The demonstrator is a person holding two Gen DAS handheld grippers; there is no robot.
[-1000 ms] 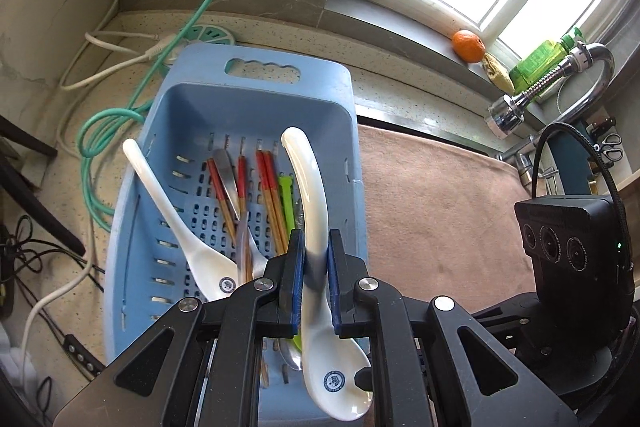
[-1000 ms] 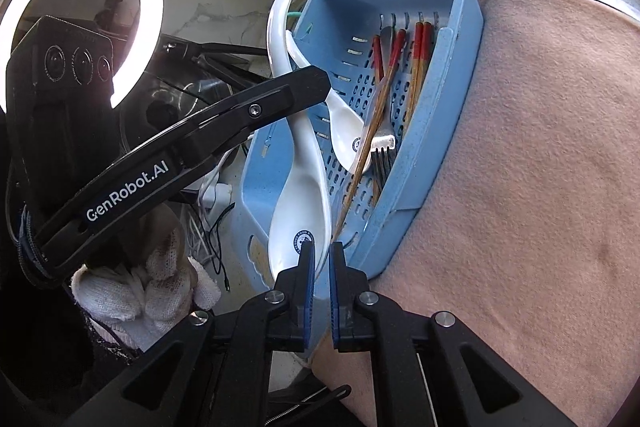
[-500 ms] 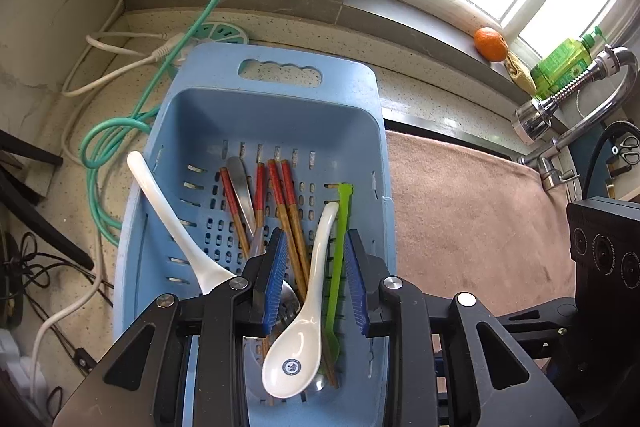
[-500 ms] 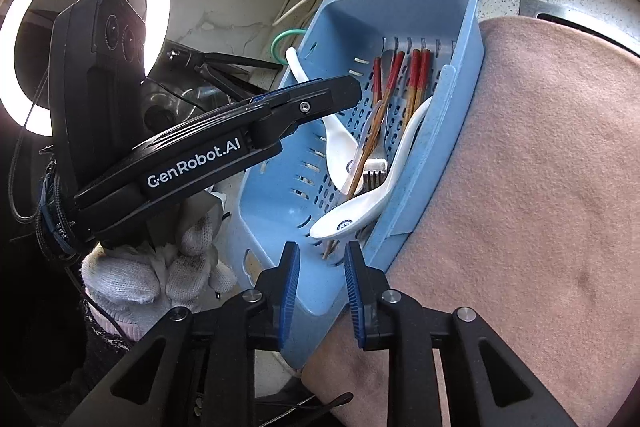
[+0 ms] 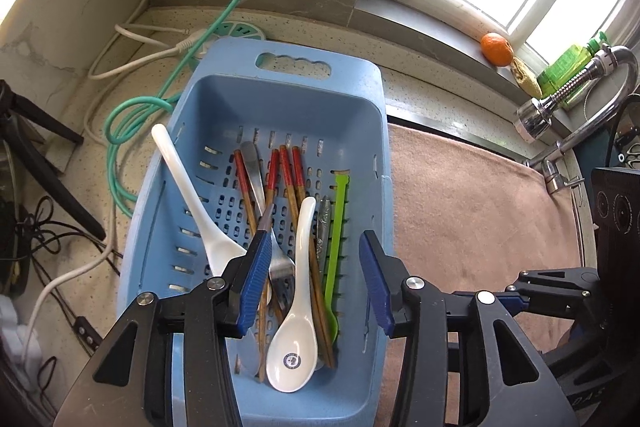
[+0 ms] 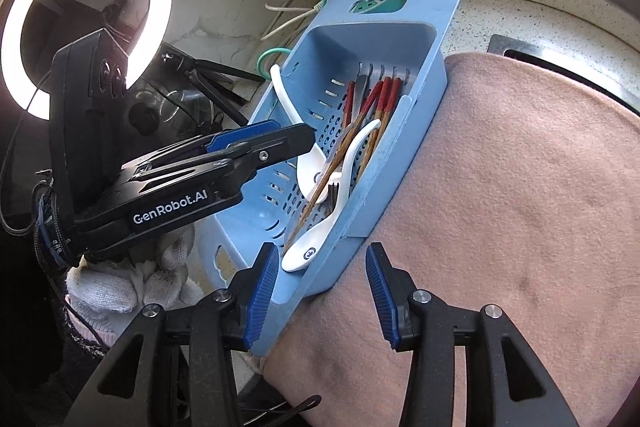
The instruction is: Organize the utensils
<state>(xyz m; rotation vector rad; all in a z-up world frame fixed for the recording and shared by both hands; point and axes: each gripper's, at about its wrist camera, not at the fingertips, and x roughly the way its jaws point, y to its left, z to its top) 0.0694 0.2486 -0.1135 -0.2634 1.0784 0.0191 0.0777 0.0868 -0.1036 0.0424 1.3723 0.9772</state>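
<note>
The blue basket (image 5: 280, 99) sits on the bench beside the pink towel (image 5: 472, 211), holding the utensils. A white spoon (image 5: 296, 319) lies inside, released. Both the left gripper (image 5: 312, 283) and right gripper (image 6: 320, 287) have empty jaws, opening. The next move probably calls for finding another stray utensil.

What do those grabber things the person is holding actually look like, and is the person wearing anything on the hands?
Each is a black plastic frame with silver screws, ending in two fingers faced with ribbed blue pads. The left gripper carries white "GenRobot.AI" lettering and a boxy black camera block. The hand holding it wears a white knitted glove.
</note>
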